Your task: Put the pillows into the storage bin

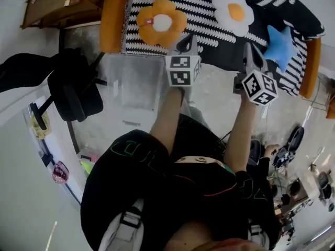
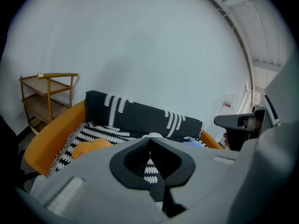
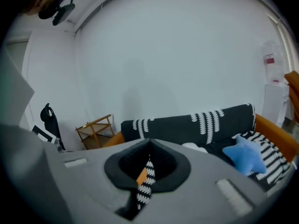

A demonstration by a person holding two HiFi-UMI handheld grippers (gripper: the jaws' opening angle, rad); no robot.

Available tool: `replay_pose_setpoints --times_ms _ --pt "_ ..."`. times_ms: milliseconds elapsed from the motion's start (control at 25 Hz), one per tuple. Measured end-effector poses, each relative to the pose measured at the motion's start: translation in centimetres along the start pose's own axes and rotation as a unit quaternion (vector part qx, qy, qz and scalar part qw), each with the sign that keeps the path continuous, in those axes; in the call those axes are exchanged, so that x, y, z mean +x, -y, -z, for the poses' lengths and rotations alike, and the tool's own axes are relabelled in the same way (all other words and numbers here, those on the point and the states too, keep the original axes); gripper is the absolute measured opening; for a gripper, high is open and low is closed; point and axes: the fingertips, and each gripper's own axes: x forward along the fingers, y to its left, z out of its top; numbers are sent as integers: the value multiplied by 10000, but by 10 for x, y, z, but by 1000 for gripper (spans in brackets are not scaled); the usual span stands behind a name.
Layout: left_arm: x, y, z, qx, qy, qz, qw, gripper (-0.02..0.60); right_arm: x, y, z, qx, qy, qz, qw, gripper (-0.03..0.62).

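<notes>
Three pillows lie on a sofa (image 1: 112,20) with orange arms and a black-and-white throw: an orange flower pillow (image 1: 161,22), a white flower pillow (image 1: 233,12) and a blue star pillow (image 1: 280,46). My left gripper (image 1: 188,42) hangs just short of the sofa's front edge, below the orange flower, shut and empty. My right gripper (image 1: 252,54) is left of the blue star, also shut and empty. In the left gripper view the left gripper (image 2: 150,141) points at the orange pillow (image 2: 91,148). The right gripper (image 3: 149,144) faces the sofa, with the star (image 3: 247,157) to its right.
A clear plastic bin (image 1: 137,82) stands on the floor in front of the sofa's left half. A black office chair (image 1: 73,88) is to its left. A wooden shelf (image 1: 57,4) stands beyond the sofa's left arm. Cables and gear lie at lower right.
</notes>
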Motion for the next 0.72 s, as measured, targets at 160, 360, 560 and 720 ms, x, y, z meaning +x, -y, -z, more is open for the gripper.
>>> replay_pose_setpoints --times_ms 160,360,560,720 --pt "13 -54 13 -285 -253 -425 9984 11 59 -30 27 -93 -576 -402 9975 3" --pt "25 -121 26 -494 -391 -934 9936 11 118 -63 56 -205 -1053 -816 9909 3" --pt "34 -165 60 -649 -669 -1400 9858 12 170 -78 95 -444 -1629 -1274 9774 3" --pt "68 -205 92 -830 -790 -1887 9753 12 224 -80 126 -801 -1915 -1699 9633 3"
